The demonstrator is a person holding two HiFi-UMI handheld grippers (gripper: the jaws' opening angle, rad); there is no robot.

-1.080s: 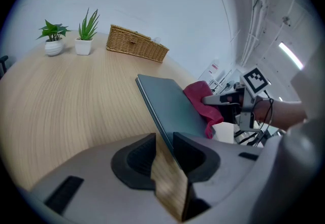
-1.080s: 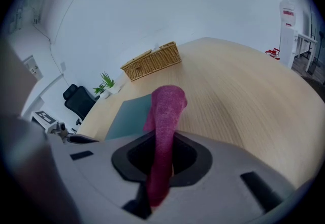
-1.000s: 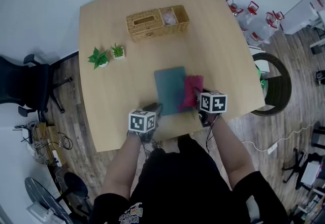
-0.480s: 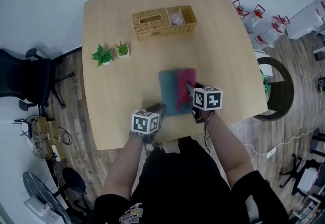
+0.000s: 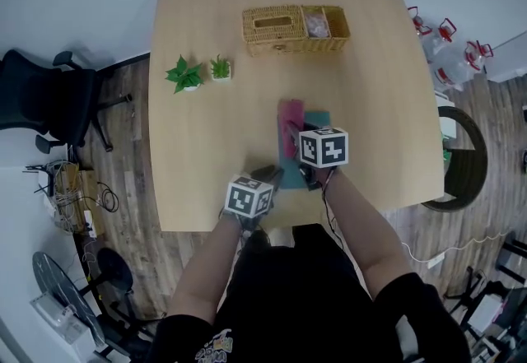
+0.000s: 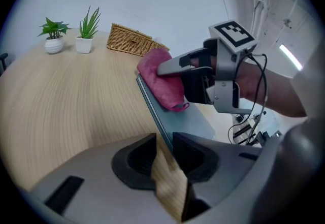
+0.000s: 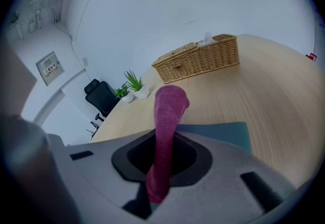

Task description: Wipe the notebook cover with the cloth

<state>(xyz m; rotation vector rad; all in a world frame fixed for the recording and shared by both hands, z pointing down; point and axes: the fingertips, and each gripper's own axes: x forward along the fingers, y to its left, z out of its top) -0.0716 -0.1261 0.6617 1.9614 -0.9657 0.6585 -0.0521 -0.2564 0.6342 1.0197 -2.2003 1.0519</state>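
notebook [image 5: 319,118]: teal, flat by the near edge of the worktop [image 5: 206,155], right of middle.
left gripper [image 6: 163,148]: jaws almost together, pinching the notebook's near left corner.
right gripper [image 7: 162,159]: jaws closed on the pink cloth [image 7: 167,111], pressed on the cover's left part.
progress: wiping seemingly mid-stroke; the bare right part is perhaps left to do.
writing: none legible; wall sign [image 7: 50,68] too small.
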